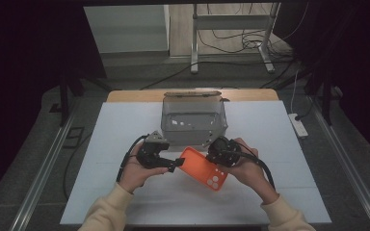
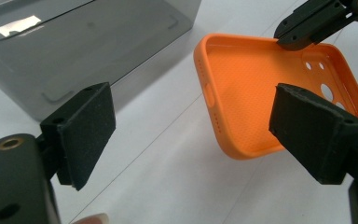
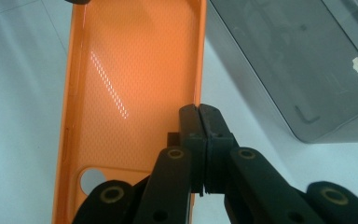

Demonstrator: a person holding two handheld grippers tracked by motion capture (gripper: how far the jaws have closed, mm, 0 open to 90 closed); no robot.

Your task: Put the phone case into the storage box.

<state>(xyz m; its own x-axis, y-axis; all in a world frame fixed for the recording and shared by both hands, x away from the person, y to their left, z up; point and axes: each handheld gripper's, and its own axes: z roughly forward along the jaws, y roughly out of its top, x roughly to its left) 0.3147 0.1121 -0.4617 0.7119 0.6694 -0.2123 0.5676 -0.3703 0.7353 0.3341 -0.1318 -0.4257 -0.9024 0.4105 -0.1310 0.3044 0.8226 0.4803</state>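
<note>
An orange phone case (image 1: 204, 168) is held tilted just above the white table, hollow side up, with its camera holes at the near right end. My right gripper (image 3: 199, 116) is shut on the case's (image 3: 130, 93) long rim near the camera cutout; it also appears as the right gripper (image 1: 218, 155) from above. My left gripper (image 2: 196, 135) stands wide open, and its right pad (image 2: 312, 135) covers the near corner of the case (image 2: 251, 88). Its pads do not press on the case. From above, the left gripper (image 1: 174, 163) points at the case's left end.
A grey translucent box (image 1: 194, 126) stands on the white table (image 1: 120, 130) just behind both grippers, close to the case. A power strip (image 1: 298, 126) lies off the table's right edge. Cables and a metal frame (image 1: 231, 43) are on the floor beyond.
</note>
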